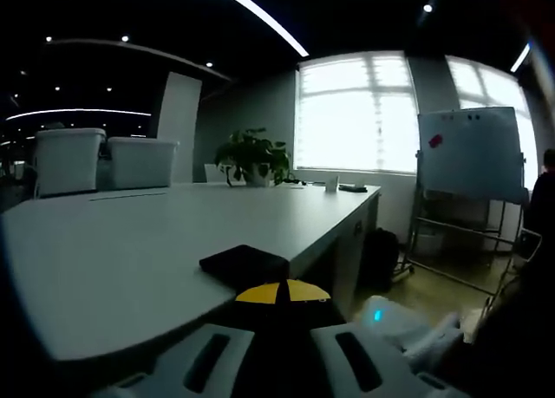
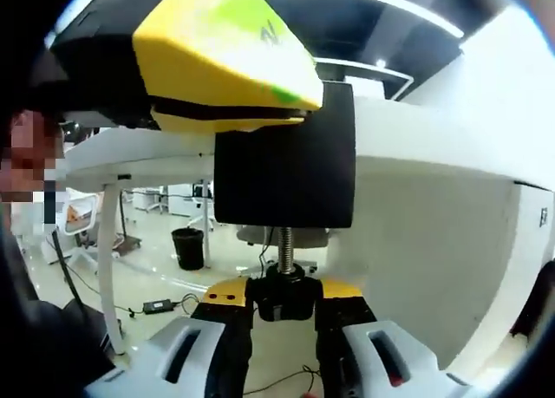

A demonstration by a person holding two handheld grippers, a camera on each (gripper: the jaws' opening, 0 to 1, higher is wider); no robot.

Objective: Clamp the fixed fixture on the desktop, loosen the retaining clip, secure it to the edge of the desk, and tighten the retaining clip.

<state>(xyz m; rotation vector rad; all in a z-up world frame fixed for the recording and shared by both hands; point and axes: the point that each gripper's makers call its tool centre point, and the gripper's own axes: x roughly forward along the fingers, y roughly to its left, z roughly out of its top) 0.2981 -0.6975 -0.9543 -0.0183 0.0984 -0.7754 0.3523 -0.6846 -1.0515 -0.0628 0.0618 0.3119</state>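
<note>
In the left gripper view, the left gripper [image 1: 282, 329] grips the yellow-and-black clamp fixture [image 1: 270, 291], whose black pad [image 1: 244, 263] sits atop the white desk [image 1: 130, 251] at its edge. In the right gripper view, the right gripper [image 2: 284, 316] is closed on the black screw knob [image 2: 283, 299] directly ahead; its threaded rod [image 2: 285, 244] runs upward to the pad beneath the desk edge.

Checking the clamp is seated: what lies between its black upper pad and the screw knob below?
In the right gripper view, the desk edge, between black pad and knob.
</note>
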